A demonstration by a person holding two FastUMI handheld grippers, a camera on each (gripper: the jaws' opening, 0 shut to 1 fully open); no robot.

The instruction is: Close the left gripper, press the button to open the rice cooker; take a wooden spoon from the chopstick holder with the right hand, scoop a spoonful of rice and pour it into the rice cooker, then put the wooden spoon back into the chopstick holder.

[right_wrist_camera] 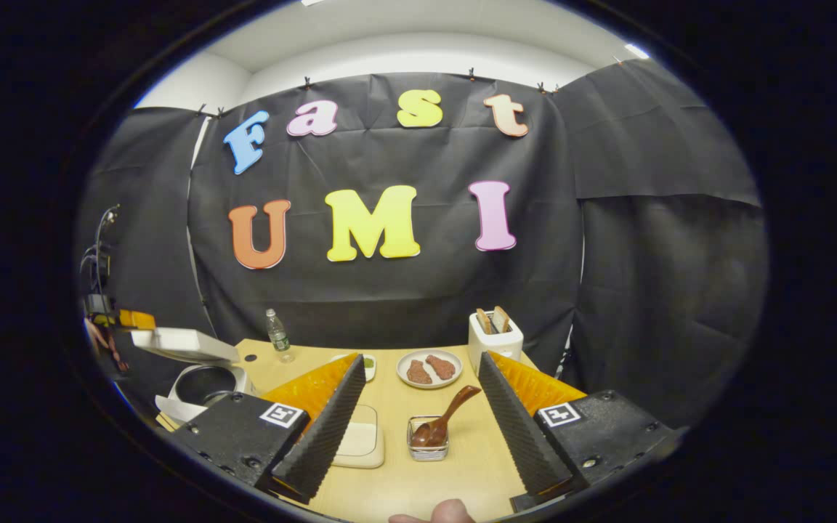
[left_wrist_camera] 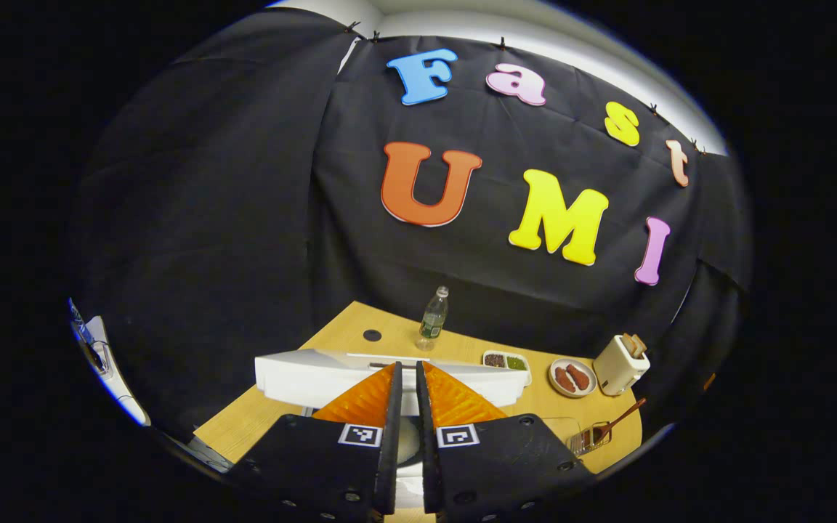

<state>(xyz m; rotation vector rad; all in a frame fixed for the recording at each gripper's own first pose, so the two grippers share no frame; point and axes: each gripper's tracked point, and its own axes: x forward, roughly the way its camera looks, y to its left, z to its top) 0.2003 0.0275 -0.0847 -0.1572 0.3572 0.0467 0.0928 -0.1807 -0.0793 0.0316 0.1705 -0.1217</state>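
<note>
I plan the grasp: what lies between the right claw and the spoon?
Only bare table: right gripper view shows the open claw facing the spoon.

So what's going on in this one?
A person works two handheld grippers at a wooden table. The rice cooker stands with its lid up, and the left gripper, fingers nearly together, sits right in front of it. The right gripper is open and faces the wooden spoon, which rests in its holder. No rice has been scooped yet.
</note>
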